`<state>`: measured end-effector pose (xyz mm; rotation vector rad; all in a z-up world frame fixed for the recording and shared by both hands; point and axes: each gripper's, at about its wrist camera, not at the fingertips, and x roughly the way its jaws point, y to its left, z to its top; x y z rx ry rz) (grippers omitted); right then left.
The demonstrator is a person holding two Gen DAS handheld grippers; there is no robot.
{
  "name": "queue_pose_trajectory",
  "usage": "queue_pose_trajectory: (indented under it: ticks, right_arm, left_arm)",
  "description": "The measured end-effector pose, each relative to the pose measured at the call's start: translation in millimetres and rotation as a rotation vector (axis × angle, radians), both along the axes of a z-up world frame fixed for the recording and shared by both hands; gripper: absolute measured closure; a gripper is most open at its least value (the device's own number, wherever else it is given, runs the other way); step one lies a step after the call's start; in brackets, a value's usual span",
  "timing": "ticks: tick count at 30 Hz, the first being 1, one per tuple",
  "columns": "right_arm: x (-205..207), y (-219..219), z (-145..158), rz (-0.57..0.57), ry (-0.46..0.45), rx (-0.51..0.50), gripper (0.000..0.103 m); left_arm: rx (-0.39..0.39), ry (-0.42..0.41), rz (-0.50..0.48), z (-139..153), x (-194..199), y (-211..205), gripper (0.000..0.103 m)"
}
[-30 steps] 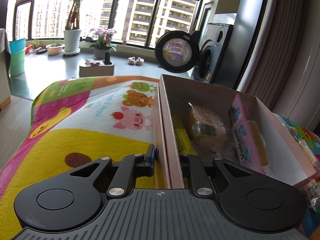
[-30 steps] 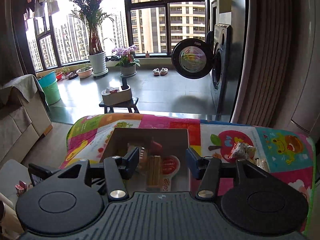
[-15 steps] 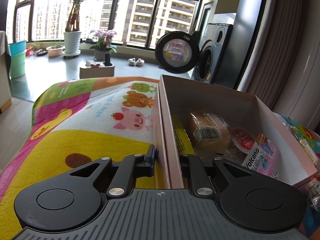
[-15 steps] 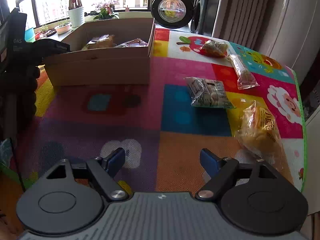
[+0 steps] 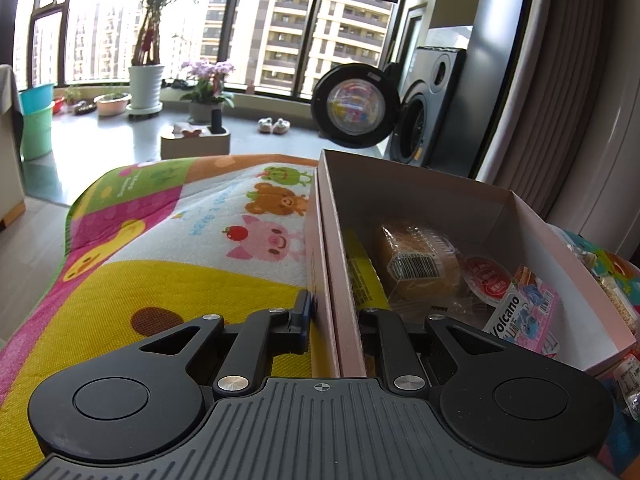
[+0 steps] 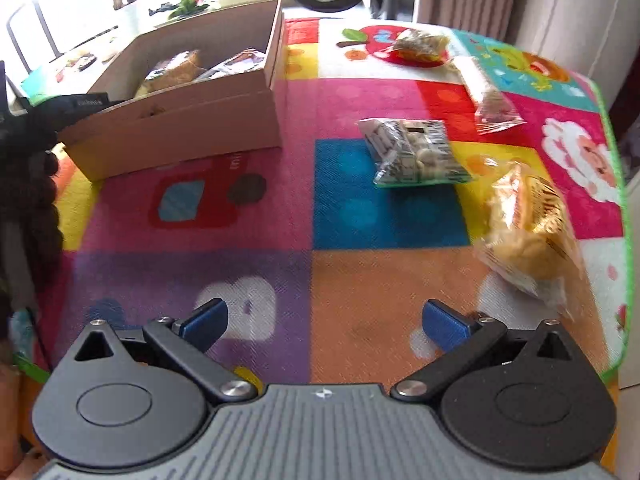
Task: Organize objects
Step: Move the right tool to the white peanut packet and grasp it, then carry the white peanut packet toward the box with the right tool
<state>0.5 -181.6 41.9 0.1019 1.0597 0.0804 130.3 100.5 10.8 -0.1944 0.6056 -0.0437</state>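
Cardboard, thin and stiff, made up the box, which stood at the left of the patterned mat; the left gripper was clamped on its near wall, one finger outside, one inside. Wrapped snacks already lay within. Right of the box, the right gripper hung over the mat with jaws spread wide and nothing between them. Further right lay a clear nut packet, flat, and a golden crinkly bag, puffed. Both looked light, soft and slippery, probably crushable; pinching across the middle of the body seemed the safest hold.
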Motion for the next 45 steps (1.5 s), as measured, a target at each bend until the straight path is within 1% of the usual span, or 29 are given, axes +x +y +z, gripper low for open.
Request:
queue_pose_trajectory:
  ticks: [1,2,3,4,5,7,9,11,13,15,17,18,20,21,22,26,29,32,34,36,38,40,43,45]
  right_arm:
    - [9.2,-11.8,9.3,-0.014,-0.024,0.063,0.0]
    - [17.1,-19.6,17.7,-0.051,-0.057,0.067,0.0]
    - [32.0,-29.5,30.4,-0.097,-0.111,0.043,0.0]
    - [48.5,-37.5,40.0,-0.117,-0.157,0.028,0.0]
    - [62.9,-43.3,45.9,-0.137,-0.188,0.018,0.0]
    - [111.4,-58.5,53.0,-0.204,-0.216,0.013,0.0]
    - [160.6,-68.4,49.9,-0.237,-0.219,0.007,0.0]
    - [205.6,-72.4,39.8,-0.27,-0.205,-0.017,0.0]
    - [250.3,-76.7,21.1,-0.288,-0.163,-0.026,0.0]
    - [278.4,-80.9,2.1,-0.343,-0.123,-0.057,0.002]
    - [292.3,-85.3,-13.6,-0.372,-0.096,-0.07,0.015]
    - [293.0,-82.5,-15.7,-0.367,-0.113,-0.101,0.019]
    - [291.0,-73.2,-14.9,-0.313,-0.123,-0.15,0.034]
    - [289.1,-69.9,-12.0,-0.291,-0.122,-0.149,0.047]
    - [286.0,-66.4,-6.8,-0.272,-0.109,-0.138,0.049]
    - [265.1,-47.2,17.9,-0.23,-0.152,-0.132,0.05]
    - [236.3,-26.0,38.3,-0.169,-0.164,-0.141,0.05]
    - [197.1,-9.3,53.4,-0.108,-0.166,-0.126,0.05]
    - [163.1,5.0,63.3,-0.05,-0.182,-0.13,0.05]
    - [132.6,14.6,67.1,-0.01,-0.182,-0.131,0.049]
    - [105.4,22.2,66.7,0.023,-0.167,-0.134,0.049]
    - [78.2,30.2,60.1,0.063,-0.138,-0.134,0.049]
    - [44.9,36.1,39.9,0.115,-0.073,-0.108,0.049]
    - [26.7,42.8,25.8,0.169,-0.064,-0.125,0.049]
  left_arm:
    - [0.0,0.0,0.0,0.0,0.0,0.1,0.087]
    - [-0.001,0.0,0.0,-0.1,0.1,0.1,0.087]
    - [-0.001,0.001,0.0,-0.2,0.2,0.0,0.087]
    - [-0.002,0.002,0.0,-0.4,0.1,0.4,0.087]
    - [-0.003,0.003,0.0,-0.6,0.1,0.2,0.087]
    - [-0.003,0.003,0.001,-0.8,0.2,0.1,0.087]
    - [-0.003,0.003,0.001,-0.8,0.3,0.3,0.087]
    - [-0.002,0.002,0.001,-0.8,0.2,-0.1,0.087]
    - [0.001,0.001,0.001,-0.9,-0.3,0.1,0.087]
    - [0.0,0.001,0.001,-1.1,-0.4,0.2,0.088]
    - [0.0,0.001,0.001,-1.1,-0.4,0.2,0.088]
    - [-0.002,0.002,0.001,-1.1,-0.2,0.2,0.088]
    - [-0.001,0.003,0.001,-1.2,-0.3,-0.2,0.088]
    - [0.001,0.004,0.001,-1.2,-0.6,-0.6,0.088]
    - [0.006,0.002,0.001,-0.8,-1.1,-1.3,0.088]
    - [0.02,-0.029,0.007,4.3,-5.5,-3.7,0.087]
    - [0.009,-0.032,0.006,5.2,-5.3,-2.1,0.087]
    - [0.006,-0.032,0.005,5.5,-5.6,-0.8,0.087]
    - [0.004,-0.031,0.005,5.5,-5.4,-0.4,0.087]
    - [0.0,-0.03,0.003,5.9,-5.3,-0.7,0.087]
    - [0.001,-0.03,0.004,6.4,-5.7,-1.2,0.087]
    - [0.002,-0.031,0.004,6.8,-5.8,-2.0,0.087]
    - [0.002,-0.031,0.004,6.8,-5.8,-2.2,0.087]
    - [0.002,-0.031,0.004,6.8,-5.8,-2.1,0.087]
